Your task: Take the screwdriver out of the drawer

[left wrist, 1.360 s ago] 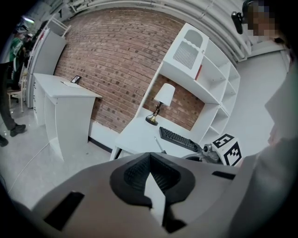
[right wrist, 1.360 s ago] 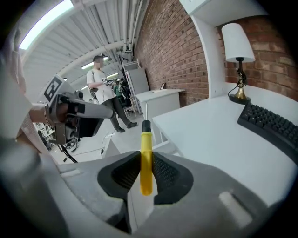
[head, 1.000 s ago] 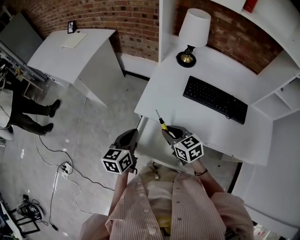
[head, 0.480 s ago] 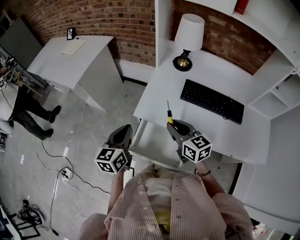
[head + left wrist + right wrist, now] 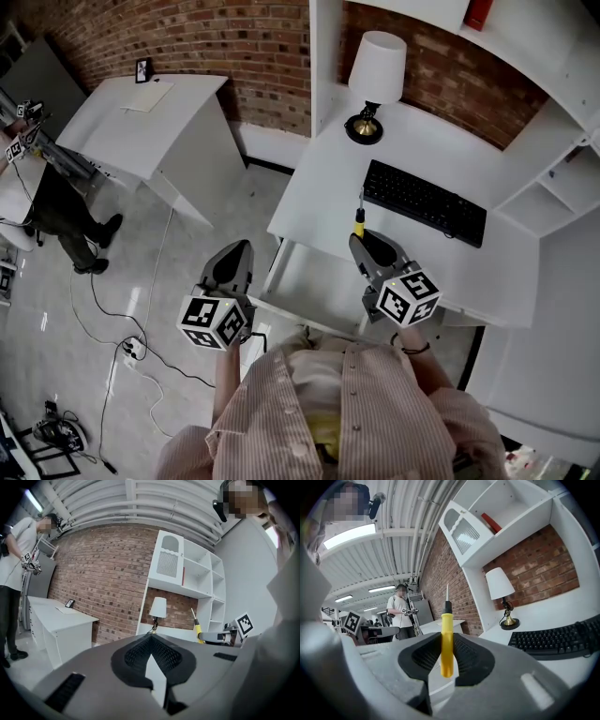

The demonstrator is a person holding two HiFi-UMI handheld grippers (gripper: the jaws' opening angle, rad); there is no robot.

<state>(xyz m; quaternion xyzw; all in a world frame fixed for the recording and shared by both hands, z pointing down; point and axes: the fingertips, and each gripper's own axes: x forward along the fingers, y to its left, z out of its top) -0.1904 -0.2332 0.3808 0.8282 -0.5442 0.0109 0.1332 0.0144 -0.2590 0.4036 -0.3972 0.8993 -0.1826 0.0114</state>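
Note:
The screwdriver [image 5: 358, 223] has a yellow handle and a thin metal shaft. My right gripper [image 5: 364, 242] is shut on its handle and holds it above the front edge of the white desk [image 5: 319, 187], shaft pointing away from me. In the right gripper view the screwdriver [image 5: 446, 639] stands upright between the pads [image 5: 471, 658]. The open white drawer [image 5: 305, 279] lies under the desk edge between my two grippers. My left gripper [image 5: 236, 253] hangs left of the drawer, over the floor, shut and empty; its pads [image 5: 136, 651] meet at the tip.
A black keyboard [image 5: 427, 202] and a white lamp [image 5: 378, 66] are on the desk, with white shelves [image 5: 553, 187] to the right. A second white desk [image 5: 150, 112] stands at the far left, a person [image 5: 56, 202] beside it. Cables [image 5: 122, 328] lie on the floor.
Both grippers have risen. The right one has carried the screwdriver away from the drawer toward the keyboard, and its shaft has swung more upright. The left gripper has drifted slightly left.

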